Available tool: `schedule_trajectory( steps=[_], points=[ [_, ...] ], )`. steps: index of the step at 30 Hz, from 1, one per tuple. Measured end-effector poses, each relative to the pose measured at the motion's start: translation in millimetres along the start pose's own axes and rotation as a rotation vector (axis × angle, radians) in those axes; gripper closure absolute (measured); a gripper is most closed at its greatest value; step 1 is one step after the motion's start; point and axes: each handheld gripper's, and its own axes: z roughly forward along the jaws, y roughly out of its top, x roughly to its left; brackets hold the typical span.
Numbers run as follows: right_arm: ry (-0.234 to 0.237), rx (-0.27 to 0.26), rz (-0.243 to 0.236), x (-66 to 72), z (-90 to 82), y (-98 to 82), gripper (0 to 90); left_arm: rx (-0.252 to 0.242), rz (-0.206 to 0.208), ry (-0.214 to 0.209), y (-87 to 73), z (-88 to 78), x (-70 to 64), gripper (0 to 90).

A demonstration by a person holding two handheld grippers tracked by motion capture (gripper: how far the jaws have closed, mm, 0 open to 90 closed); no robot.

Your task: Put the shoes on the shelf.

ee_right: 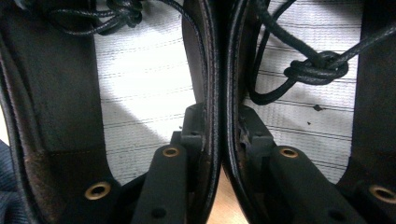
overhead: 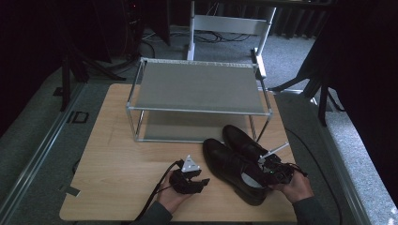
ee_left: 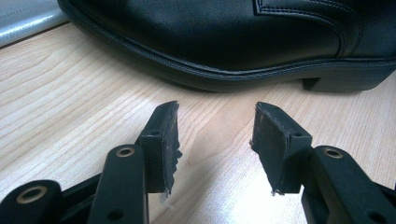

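right gripper view has the right gripper clenched on the touching inner collars of 2 black shoes, 1 finger inside each opening, so the pair can be carried as 1 (probably to the rack behind). left gripper rests released on the bench, beside a shoe's sole.

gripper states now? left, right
Left gripper: open, empty, facing the black shoes.
Right gripper: shut on both shoes' adjoining inner walls.
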Motion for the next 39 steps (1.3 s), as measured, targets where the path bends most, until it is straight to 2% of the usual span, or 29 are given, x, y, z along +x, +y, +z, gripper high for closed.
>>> schedule_trajectory(
  steps=[4, 21, 30, 39],
  points=[
    [-0.012, -0.007, -0.018, 1.3, -0.3, -0.1, 78.5, 0.002, 0.001, -0.001, -0.1, 0.2, -0.3, 51.3],
    [0.043, -0.093, 0.015, -8.8, -3.7, -7.3, 80.0, 0.003, 0.001, 0.0, 0.1, 0.8, -0.6, 50.3],
    [0.061, -0.15, 0.034, -6.6, -9.6, -3.8, 80.4, 0.001, 0.002, 0.001, 0.7, -1.5, -0.7, 50.2],
    [0.054, -0.176, 0.031, -3.1, -13.6, 2.7, 80.4, -0.005, -0.001, 0.006, 0.9, -4.8, -0.2, 50.1]
  ],
)
